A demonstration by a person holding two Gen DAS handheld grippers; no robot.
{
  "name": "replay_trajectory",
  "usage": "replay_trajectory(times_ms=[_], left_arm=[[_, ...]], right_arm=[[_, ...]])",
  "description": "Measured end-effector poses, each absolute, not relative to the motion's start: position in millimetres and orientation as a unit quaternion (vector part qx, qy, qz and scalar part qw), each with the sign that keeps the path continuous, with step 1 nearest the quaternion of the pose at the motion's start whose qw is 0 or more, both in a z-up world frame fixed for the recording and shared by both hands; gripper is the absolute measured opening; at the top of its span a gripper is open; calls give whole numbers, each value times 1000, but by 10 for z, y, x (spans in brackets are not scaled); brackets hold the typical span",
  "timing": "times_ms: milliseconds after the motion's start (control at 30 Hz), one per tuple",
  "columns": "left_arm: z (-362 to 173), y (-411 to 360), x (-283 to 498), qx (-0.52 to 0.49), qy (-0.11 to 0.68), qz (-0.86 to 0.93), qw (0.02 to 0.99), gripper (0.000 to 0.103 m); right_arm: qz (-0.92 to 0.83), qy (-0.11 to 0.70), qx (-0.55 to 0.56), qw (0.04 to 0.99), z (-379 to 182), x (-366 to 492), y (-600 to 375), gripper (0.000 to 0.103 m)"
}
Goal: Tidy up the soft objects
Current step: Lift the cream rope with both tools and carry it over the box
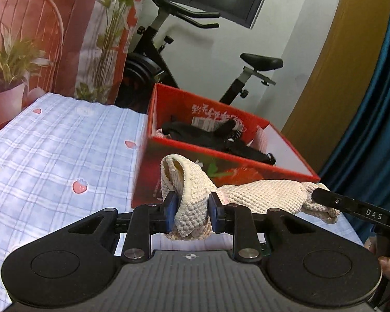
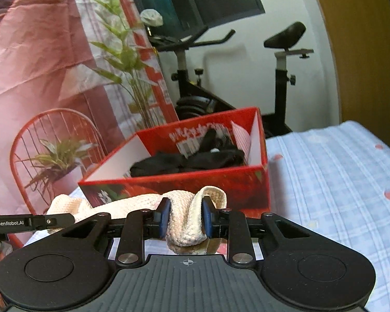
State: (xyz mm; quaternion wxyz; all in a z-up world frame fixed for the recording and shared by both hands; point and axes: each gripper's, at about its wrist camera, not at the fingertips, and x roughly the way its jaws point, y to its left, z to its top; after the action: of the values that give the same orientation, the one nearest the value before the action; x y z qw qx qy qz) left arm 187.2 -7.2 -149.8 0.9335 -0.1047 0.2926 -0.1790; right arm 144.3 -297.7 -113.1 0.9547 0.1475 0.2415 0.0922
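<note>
A cream knitted cloth (image 1: 260,195) hangs stretched between both grippers, lifted just above the bed. My left gripper (image 1: 192,212) is shut on one bunched end of it, blue pads pressing the folds. My right gripper (image 2: 186,217) is shut on the other end of the cloth (image 2: 184,215). The right gripper's black body (image 1: 356,208) shows at the right of the left wrist view, and the left gripper's body (image 2: 31,222) shows at the left of the right wrist view. Just beyond the cloth stands an open red box (image 1: 221,166) (image 2: 195,187) with dark clothes (image 1: 210,135) (image 2: 189,162) inside.
The box rests on a bed with a blue checked strawberry sheet (image 1: 65,156) (image 2: 338,182). Behind stand an exercise bike (image 1: 184,59) (image 2: 280,83), a red printed backdrop (image 2: 39,65) and a blue curtain (image 1: 377,130). The person's fingers (image 1: 388,262) hold the right gripper's handle.
</note>
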Motion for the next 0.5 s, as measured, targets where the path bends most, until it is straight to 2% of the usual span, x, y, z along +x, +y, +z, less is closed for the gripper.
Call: replay_trajectory(times_ms=[367,400,433,500], left_arm=[[-1344,-31,1960,-101,279,-205,932,28],[-1348,-34,1984,-104,281,-210,931,25],[-1362,-37,1997,-107,282,-213,929,17],[-1382,-42,2004,-111,283,-217,928,17]], right_arm=[[88,232,140,958,-992,1511,-2955,23],[87,233,141,958,-988,1528,-2962,21],[85,238,141,957,-992,1549,-2968,20],[82,242,143,956,-1003,1556,-2979,18]])
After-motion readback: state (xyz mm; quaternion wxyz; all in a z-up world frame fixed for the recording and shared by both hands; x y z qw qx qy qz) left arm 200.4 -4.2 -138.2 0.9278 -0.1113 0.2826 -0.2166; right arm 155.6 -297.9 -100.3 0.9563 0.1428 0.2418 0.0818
